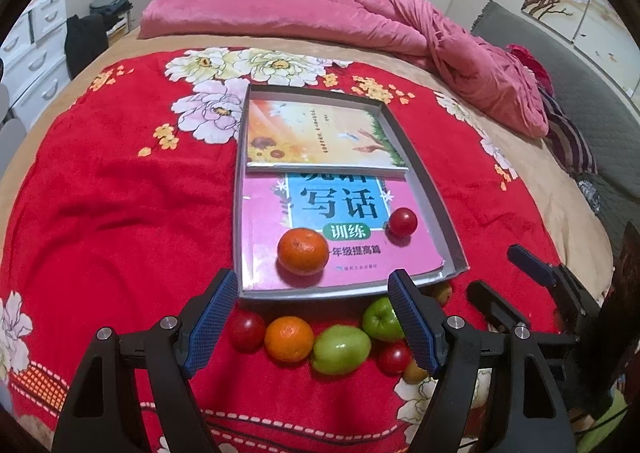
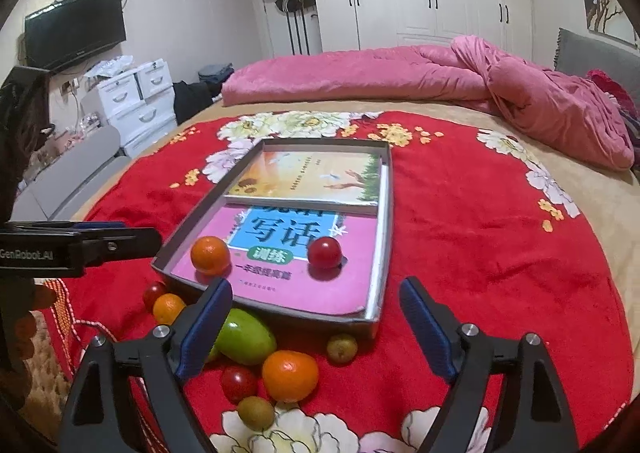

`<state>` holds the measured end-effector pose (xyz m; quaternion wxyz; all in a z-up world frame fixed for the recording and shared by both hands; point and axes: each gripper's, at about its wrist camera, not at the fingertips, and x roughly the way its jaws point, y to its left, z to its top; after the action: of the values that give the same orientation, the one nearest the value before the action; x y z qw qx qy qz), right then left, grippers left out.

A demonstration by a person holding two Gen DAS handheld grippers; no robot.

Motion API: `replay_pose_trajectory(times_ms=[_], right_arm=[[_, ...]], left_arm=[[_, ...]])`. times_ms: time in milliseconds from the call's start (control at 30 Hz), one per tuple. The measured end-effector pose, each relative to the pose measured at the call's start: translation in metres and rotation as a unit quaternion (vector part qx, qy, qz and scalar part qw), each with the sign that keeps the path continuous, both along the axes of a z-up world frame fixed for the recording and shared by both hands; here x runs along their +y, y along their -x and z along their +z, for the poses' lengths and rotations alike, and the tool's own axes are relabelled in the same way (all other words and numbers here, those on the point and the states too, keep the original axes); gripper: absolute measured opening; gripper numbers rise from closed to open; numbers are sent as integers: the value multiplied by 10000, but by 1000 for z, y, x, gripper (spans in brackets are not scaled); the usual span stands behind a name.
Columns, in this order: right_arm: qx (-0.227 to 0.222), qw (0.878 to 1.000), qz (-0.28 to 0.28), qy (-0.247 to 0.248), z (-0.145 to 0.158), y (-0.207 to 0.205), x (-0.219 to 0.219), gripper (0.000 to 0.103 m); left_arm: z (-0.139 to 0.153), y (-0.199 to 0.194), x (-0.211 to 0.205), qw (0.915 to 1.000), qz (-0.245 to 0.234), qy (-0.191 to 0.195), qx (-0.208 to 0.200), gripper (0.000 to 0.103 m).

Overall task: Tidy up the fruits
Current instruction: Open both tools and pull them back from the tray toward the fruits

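Note:
A shallow grey tray (image 1: pixel 436 209) (image 2: pixel 385 213) on the red flowered blanket holds two books, an orange (image 1: pixel 302 251) (image 2: pixel 210 255) and a red fruit (image 1: pixel 403 222) (image 2: pixel 325 252). Loose fruit lies just in front of the tray: an orange (image 1: pixel 289 339), two green apples (image 1: pixel 341 349) (image 2: pixel 245 337), red fruits (image 1: pixel 247 331) (image 2: pixel 239 383), another orange (image 2: pixel 290 375) and small brownish fruits (image 2: pixel 255 412). My left gripper (image 1: pixel 312 293) hovers open above this pile, holding nothing. My right gripper (image 2: pixel 316 293) is open too, over the tray's near edge, and empty.
A rolled pink duvet (image 1: pixel 360 17) lies across the far side of the bed. White drawers (image 2: pixel 136 101) and a television (image 2: pixel 76 27) stand at the left, and wardrobes line the back wall. Bare red blanket (image 2: pixel 500 253) spreads to the right of the tray.

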<state>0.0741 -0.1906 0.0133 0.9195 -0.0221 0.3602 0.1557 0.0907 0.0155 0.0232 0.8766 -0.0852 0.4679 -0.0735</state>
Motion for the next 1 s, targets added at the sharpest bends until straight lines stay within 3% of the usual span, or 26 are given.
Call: replay_pose_trajectory(times_ms=[467, 1000], right_arm=[[331, 9993, -188, -37, -6, 4, -16, 85], [689, 9973, 220, 82, -22, 26, 6, 85]], left_arm=[[-16, 15, 16, 9995, 59, -119, 271, 79], [-25, 27, 14, 9988, -19, -132, 465, 79]])
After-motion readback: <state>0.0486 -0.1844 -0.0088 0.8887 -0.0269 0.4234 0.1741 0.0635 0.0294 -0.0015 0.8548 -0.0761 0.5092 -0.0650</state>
